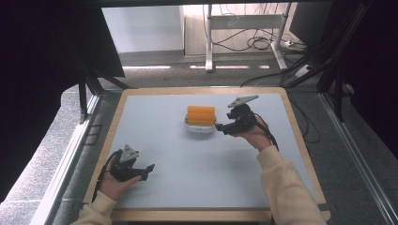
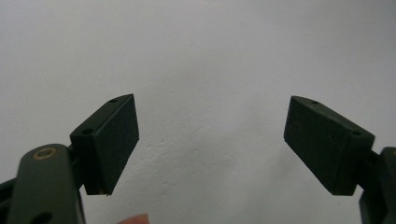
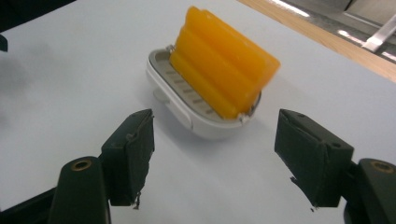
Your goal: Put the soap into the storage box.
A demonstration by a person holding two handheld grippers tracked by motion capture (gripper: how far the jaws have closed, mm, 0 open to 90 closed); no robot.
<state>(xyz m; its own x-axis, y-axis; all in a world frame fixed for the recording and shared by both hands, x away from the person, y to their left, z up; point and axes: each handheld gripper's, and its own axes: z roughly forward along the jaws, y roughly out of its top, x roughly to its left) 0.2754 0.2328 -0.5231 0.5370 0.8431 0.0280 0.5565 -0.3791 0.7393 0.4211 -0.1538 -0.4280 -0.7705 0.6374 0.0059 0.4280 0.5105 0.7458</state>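
Right gripper (image 3: 215, 158) agape — orange block (image 3: 224, 77) crosswise in white dish (image 3: 187, 107)

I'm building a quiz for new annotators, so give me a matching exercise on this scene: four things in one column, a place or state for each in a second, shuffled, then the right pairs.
Things:
1. orange ridged block
2. white dish
3. left gripper
4. right gripper

Places or states:
A. open, over bare table near the front left
B. sits in the dish, tilted
C. rests on the table near its middle, holding the block
D. open, just right of the dish, jaws pointed at it

Pairs: 1-B, 2-C, 3-A, 4-D
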